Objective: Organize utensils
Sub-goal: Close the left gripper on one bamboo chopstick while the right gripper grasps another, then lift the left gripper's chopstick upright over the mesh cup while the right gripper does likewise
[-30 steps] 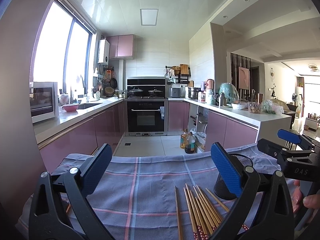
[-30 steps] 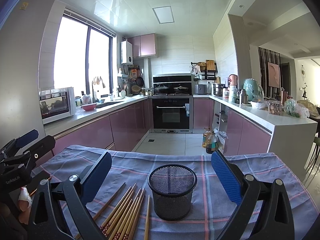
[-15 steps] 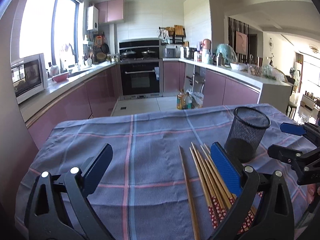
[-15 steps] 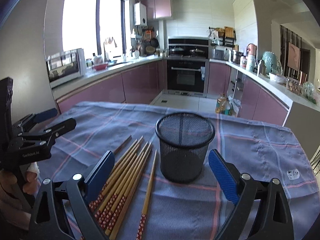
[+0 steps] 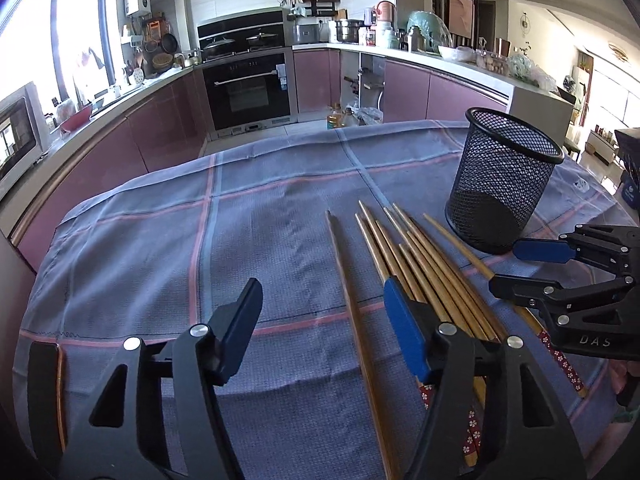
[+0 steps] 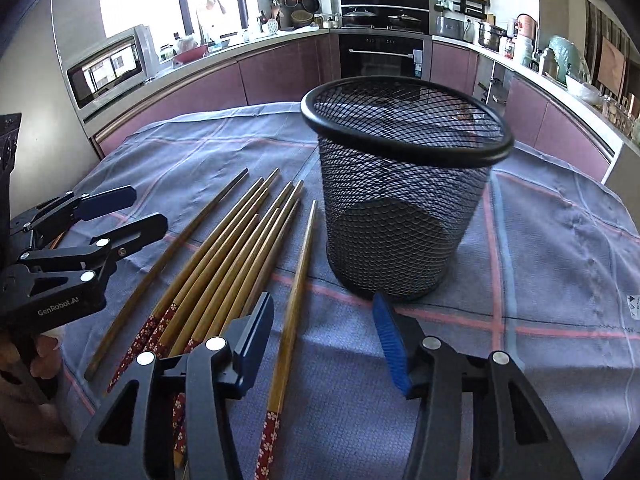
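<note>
Several wooden chopsticks with red flowered ends lie side by side on the blue checked cloth; they also show in the right wrist view. An empty black mesh cup stands upright to their right, close up in the right wrist view. My left gripper is open, low over the cloth, straddling one separate chopstick. My right gripper is open and empty, just in front of the cup, over one chopstick.
The cloth covers a table whose far edge faces a kitchen with purple cabinets and an oven. The right gripper shows at the right of the left wrist view; the left gripper shows at the left of the right wrist view.
Both grippers have tilted down and moved lower and closer to the table. The chopsticks and the cup now loom larger. Both stay open and empty.
</note>
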### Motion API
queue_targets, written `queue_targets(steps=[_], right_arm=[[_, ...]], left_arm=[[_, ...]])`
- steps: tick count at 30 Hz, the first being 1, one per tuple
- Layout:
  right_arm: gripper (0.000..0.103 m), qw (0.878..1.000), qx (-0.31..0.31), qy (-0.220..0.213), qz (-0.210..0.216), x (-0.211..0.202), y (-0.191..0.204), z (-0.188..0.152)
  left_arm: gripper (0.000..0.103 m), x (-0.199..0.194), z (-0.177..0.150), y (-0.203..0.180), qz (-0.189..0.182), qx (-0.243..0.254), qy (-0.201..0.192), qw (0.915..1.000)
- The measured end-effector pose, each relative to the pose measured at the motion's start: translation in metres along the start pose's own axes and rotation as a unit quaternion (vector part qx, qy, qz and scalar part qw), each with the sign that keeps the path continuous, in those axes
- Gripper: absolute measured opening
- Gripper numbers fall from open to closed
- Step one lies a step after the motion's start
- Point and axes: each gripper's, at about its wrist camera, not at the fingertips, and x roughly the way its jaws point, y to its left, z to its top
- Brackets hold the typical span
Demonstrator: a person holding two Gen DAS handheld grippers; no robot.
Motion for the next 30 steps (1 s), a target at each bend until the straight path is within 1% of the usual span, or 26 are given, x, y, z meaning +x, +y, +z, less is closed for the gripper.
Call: queue_targets(steps=[1,3,4,5,6,7,8,9,11,13,17,21,23,30], right_arm=[[0.04,1.0,-0.001,0.004,0.0,0.002,0.001,0.001],[0.039,1.0,-0.008,0.003,-0.006,0.003,0.003,0.002],[0.037,1.0,-0.007,0.004,-0.005,0.005,0.004,0.004],[0.033,1.0,-0.005,0.005,-0.003,0.005,0.004,0.005],[0.028,1.0,-0.004,0.005,-0.001,0.006,0.003,0.005],[0.027,1.0,-0.001,0.006,0.002,0.006,0.002,0.005],[0.021,1.0,0.004,0.007,0.009,0.006,0.0,0.006],[0.014,1.0,0.008,0.008,0.014,0.006,-0.001,0.006],[0.007,1.0,0.014,0.01,0.026,0.006,-0.003,0.005],[0.006,0.999,0.022,0.01,0.035,0.004,-0.006,0.004],[0.006,0.999,0.027,-0.001,0.048,-0.004,-0.009,0.001],[0.006,0.997,0.023,-0.023,0.065,-0.022,-0.011,0.001],[0.006,0.996,0.023,-0.035,0.077,-0.032,-0.012,0.003],[0.005,0.99,0.035,-0.092,0.099,-0.068,-0.024,0.011]], left_arm=[[0.058,0.005,0.001,-0.001,-0.002,0.001,0.007,1.0],[0.054,0.013,0.003,-0.001,-0.007,0.001,0.021,0.9998],[0.05,0.015,0.002,-0.002,-0.009,0.001,0.027,0.9996],[0.047,0.02,0.002,-0.002,-0.011,0.001,0.035,0.9993],[0.039,0.024,0.002,-0.003,-0.013,0.002,0.042,0.999],[0.031,0.029,0.002,-0.003,-0.016,0.002,0.05,0.9986],[0.027,0.033,0.002,-0.003,-0.021,0.002,0.058,0.9981],[0.021,0.036,0.002,-0.003,-0.028,-0.001,0.062,0.9977],[0.016,0.039,0.003,-0.002,-0.032,-0.006,0.062,0.9976],[0.01,0.042,0.004,-0.003,-0.034,-0.006,0.062,0.9975],[0.009,0.042,0.003,-0.004,-0.035,-0.015,0.061,0.9974],[0.009,0.03,0.005,-0.005,-0.047,-0.024,0.055,0.9971],[0.008,0.022,0.006,-0.003,-0.06,-0.028,0.049,0.9966],[0.008,-0.01,0.02,-0.001,-0.096,-0.025,0.019,0.9949]])
